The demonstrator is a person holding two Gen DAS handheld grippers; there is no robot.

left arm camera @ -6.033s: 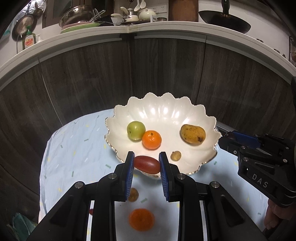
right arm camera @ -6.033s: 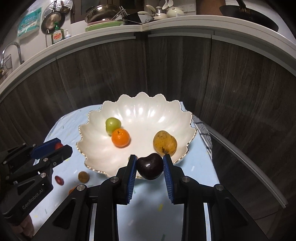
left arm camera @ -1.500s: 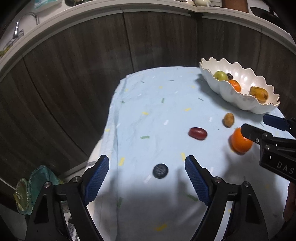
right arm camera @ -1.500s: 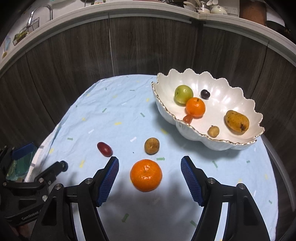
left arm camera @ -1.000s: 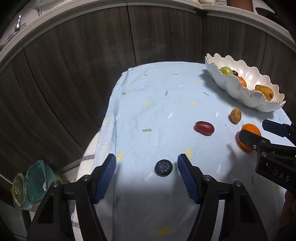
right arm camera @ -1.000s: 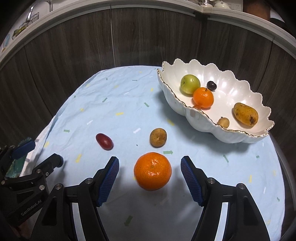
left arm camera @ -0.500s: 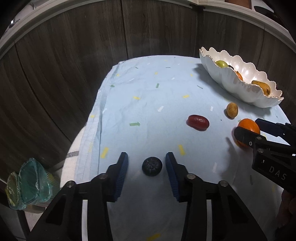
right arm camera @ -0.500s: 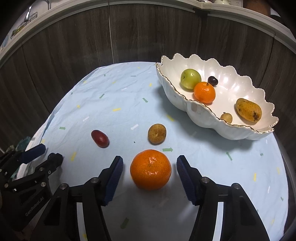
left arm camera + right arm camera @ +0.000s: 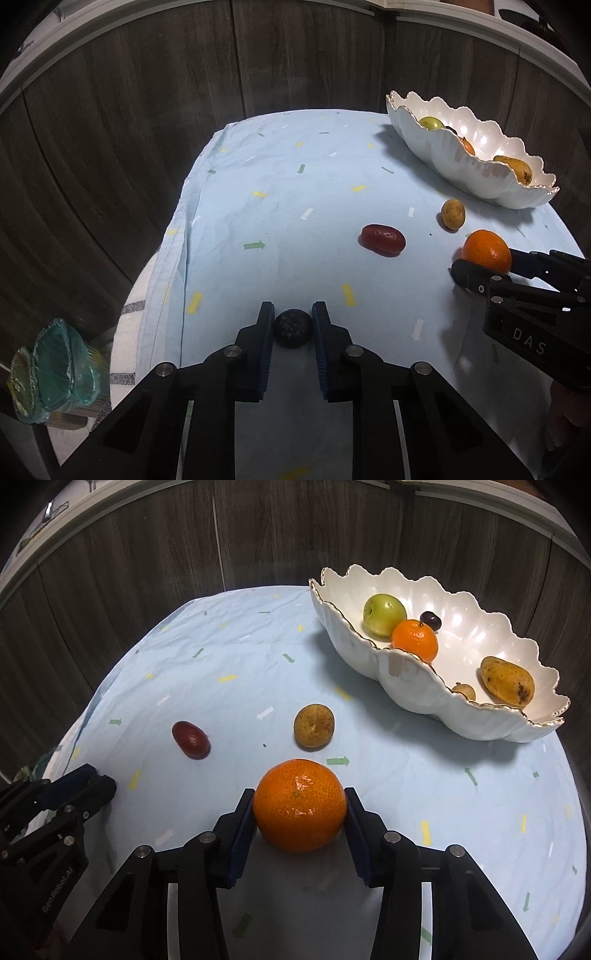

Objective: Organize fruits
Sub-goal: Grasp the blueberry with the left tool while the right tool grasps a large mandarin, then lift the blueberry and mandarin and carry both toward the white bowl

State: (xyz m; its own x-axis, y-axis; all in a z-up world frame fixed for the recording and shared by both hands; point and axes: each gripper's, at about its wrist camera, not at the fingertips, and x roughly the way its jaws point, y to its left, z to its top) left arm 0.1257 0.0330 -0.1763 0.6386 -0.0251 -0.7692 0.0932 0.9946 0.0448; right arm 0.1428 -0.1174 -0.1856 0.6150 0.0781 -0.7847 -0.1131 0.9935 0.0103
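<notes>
The mandarin point(image 9: 300, 805) sits on the tabletop point(image 9: 221, 657) in front of the scalloped white bowl point(image 9: 406, 690), well apart from it, with the right tongs point(image 9: 300, 812) astride it. Their jaws are closing, and the blue pads look to be touching the peel on both sides, so I read it as a grip just forming. Farther from the bowl, near the tabletop's left side, the left tongs point(image 9: 293, 326) are clamped on a small, dark, bumpy berry point(image 9: 293, 328), which rests on the light-blue cloth.

Between these two pickups and the bowl lie a brown longan-like fruit point(image 9: 314, 725), the nearer to the bowl, and a dark red oblong fruit point(image 9: 191, 739), the farther; neither is touched. The bowl already carries a green apple point(image 9: 384, 613), another mandarin point(image 9: 414, 640), a dark plum point(image 9: 430, 620), a spotted mango point(image 9: 506, 680) and a small brown fruit point(image 9: 464, 691).

The step in hand appears to be a double pickup, both fruits gripped but not yet lifted. Next, each fruit needs raising clear of the cloth and over the bowl's high wavy rim, then setting down in a free patch. The mandarin is round and smooth, so the hold should be firm before lifting; the berry is soft and wants a gentle squeeze.
</notes>
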